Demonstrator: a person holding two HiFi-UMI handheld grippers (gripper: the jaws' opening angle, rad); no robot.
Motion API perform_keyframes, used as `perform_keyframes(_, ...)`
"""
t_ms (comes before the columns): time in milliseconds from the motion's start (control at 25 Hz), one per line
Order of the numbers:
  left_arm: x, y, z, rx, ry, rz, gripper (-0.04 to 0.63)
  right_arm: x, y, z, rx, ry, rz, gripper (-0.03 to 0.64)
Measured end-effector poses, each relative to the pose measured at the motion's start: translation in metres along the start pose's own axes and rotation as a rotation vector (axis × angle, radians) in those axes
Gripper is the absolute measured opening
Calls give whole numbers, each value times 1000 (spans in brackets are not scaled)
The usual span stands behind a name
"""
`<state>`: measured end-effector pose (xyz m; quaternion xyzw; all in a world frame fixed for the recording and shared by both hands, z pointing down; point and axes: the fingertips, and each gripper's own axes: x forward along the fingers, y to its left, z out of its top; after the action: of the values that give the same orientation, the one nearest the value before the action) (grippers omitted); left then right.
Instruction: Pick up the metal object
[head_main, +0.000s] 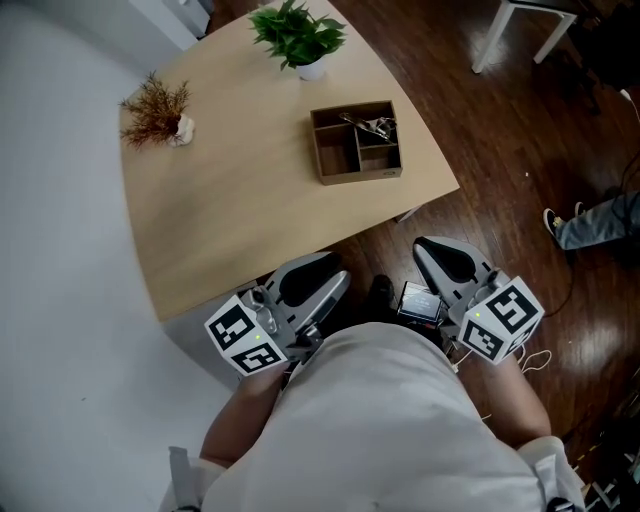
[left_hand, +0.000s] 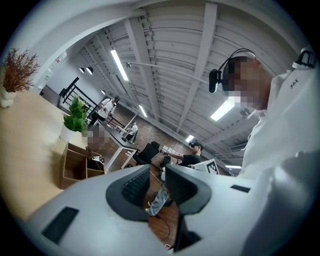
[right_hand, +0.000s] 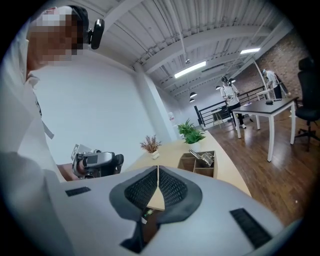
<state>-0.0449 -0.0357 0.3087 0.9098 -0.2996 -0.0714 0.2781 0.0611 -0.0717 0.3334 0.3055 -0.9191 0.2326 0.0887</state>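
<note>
The metal object (head_main: 370, 125) lies in the far right compartment of a wooden organiser box (head_main: 340, 172) on the light wooden table (head_main: 230, 210). It also shows in the left gripper view, metal object (left_hand: 97, 159), and in the right gripper view, metal object (right_hand: 205, 157). Both grippers are held close to my body, off the table's near edge and well short of the box. My left gripper (head_main: 338, 278) is open by a narrow gap, left gripper (left_hand: 157, 170), with nothing in it. The jaws of my right gripper (head_main: 425, 246) touch at the tips, right gripper (right_hand: 158, 167), and hold nothing.
A green potted plant (head_main: 300, 38) stands at the table's far edge and a dried reddish plant (head_main: 157, 108) at its left corner. Dark wooden floor lies to the right, with a white table's legs (head_main: 510, 30) and a person's leg (head_main: 592, 222).
</note>
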Motion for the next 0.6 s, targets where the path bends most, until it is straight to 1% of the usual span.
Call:
perform_keyframes(200,-15,12,13,7,28,-55,75,17,12,6,-22,-11,-65,0)
perform_keyframes(480,-50,36,28,25,48,-80,76,45,37,8,-43,-22,-127,0)
perform_keyframes(600,-64,44,30,20,58,-93,75,52,45,7,-57,-24,-162,0)
